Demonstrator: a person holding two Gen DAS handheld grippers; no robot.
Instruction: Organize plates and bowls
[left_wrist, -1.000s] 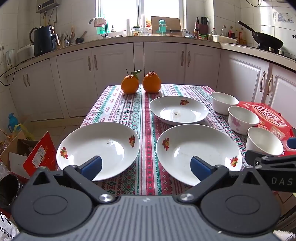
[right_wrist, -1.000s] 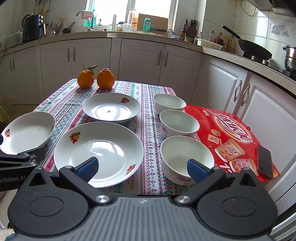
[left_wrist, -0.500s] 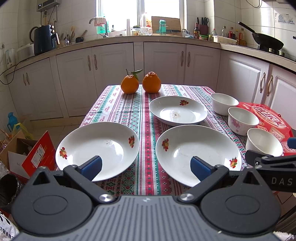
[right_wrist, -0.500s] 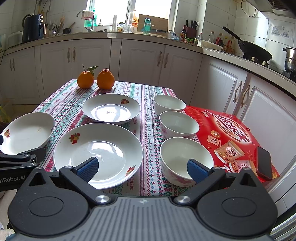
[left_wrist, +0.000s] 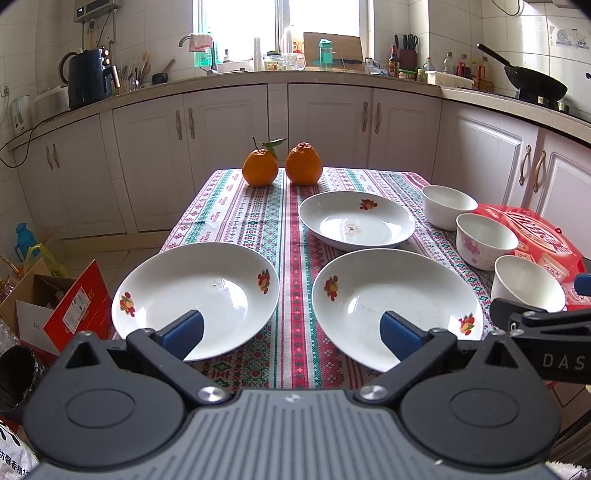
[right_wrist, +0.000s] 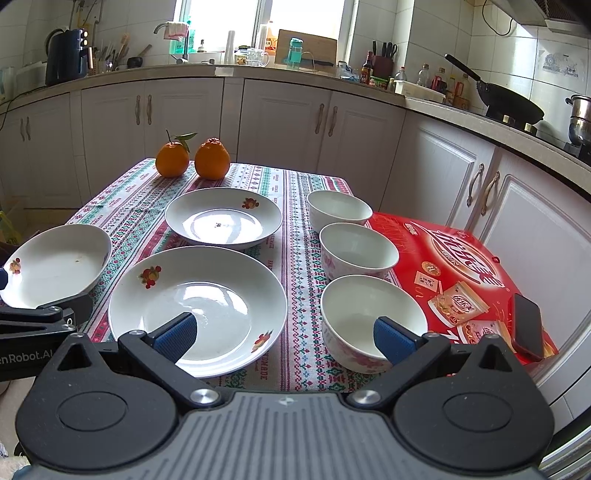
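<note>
While both tools hang at the near edge of the table (left_wrist: 236, 206) with nothing picked up, the left gripper (left_wrist: 291, 328) gapes wide over the left plate (left_wrist: 195, 295) and the middle plate (left_wrist: 391, 302), and the right gripper (right_wrist: 282, 334) spreads as wide between that plate and the nearest bowl (right_wrist: 369, 317). I'd judge stacking hasn't begun, so next a rim must be pinched. The far plate (left_wrist: 356, 225) and two further bowls wait behind; the gripper bodies hide the table's front edge.
</note>
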